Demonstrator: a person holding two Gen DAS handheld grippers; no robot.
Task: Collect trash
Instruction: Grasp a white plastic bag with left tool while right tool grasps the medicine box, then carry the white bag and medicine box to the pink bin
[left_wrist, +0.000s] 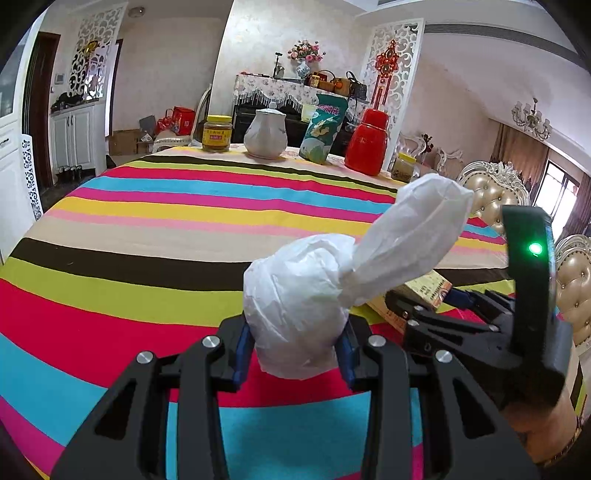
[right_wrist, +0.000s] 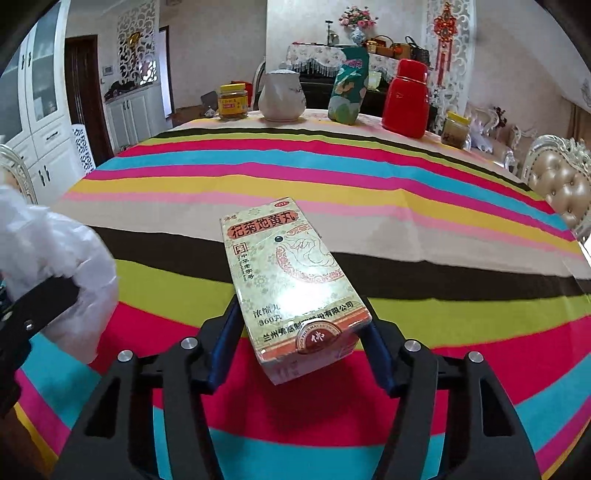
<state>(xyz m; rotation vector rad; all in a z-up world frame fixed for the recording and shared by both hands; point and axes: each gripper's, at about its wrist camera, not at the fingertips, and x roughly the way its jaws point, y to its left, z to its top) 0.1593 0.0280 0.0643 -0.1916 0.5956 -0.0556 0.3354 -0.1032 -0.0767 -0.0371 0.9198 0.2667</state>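
Clearly, right gripper (right_wrist: 295, 347) clamps box (right_wrist: 291, 288) reading "杞菊地黄丸".

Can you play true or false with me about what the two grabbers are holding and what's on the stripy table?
1. The left gripper holds a white plastic bag. True.
2. The right gripper is empty. False: it is shut on a medicine box.
3. A red flask stands at the far side of the table. True.
4. The teapot is black. False: it is white.
5. The box lies flat on the tablecloth. False: it is held up, tilted.
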